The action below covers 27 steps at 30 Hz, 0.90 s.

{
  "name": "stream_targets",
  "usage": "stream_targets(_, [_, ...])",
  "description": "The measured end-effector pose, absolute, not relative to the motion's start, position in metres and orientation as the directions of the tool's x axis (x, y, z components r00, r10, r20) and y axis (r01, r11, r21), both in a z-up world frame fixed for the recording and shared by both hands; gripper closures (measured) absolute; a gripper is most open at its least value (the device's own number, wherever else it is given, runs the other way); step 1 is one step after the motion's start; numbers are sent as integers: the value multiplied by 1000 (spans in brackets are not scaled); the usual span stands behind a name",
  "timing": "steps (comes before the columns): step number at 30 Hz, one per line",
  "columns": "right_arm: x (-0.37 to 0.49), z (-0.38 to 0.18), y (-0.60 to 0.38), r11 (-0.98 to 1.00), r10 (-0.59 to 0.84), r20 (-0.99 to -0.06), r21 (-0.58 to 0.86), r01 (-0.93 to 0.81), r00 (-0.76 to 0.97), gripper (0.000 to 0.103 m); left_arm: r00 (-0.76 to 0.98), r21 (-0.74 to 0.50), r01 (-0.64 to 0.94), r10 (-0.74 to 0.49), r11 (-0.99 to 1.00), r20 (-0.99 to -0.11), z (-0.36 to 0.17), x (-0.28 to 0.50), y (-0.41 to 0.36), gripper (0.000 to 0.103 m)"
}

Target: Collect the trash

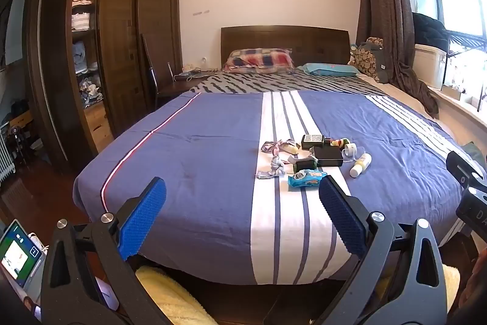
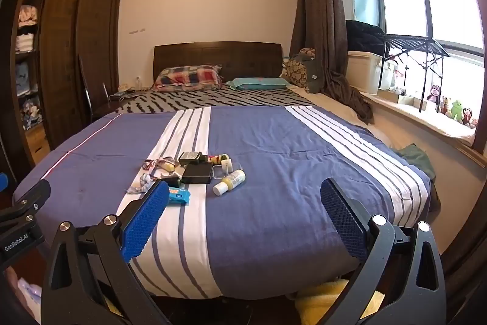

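The bed [image 1: 213,172] fills both views, its blue cover [image 2: 274,157] crossed by white stripes. Wardrobe [image 1: 121,35] stands off at ten o'clock, the window [image 2: 441,5] at two. Left gripper [image 1: 242,212] hangs at the foot of the bed, jaws spread wide, nothing between them; right gripper [image 2: 245,215] matches it, wide and empty. The trash sits in a heap at twelve o'clock: black box [image 2: 196,174], blue packet [image 1: 306,177], small white bottle [image 2: 229,182].

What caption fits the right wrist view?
Open right gripper faces small clutter pile on blue-and-white striped bedspread.
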State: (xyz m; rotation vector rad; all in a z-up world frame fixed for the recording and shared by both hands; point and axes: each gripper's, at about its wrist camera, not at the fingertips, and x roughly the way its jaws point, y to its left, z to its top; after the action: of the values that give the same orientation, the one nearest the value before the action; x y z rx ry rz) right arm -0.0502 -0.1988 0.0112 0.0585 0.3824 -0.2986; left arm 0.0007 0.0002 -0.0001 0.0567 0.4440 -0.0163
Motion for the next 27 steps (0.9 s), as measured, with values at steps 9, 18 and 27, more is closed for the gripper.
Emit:
stream_targets(9, [-51, 13, -199, 953, -283, -373, -4, 303, 884, 3, 906, 51, 27, -3, 998, -423, 1, 3, -1, 8])
stream_targets(18, [-52, 14, -200, 955, -273, -367, 6, 296, 889, 3, 910, 51, 24, -1, 998, -415, 5, 1, -2, 8])
stream_targets(27, [-54, 15, -201, 955, -271, -365, 10, 295, 891, 3, 914, 51, 24, -1, 998, -407, 12, -4, 1, 8])
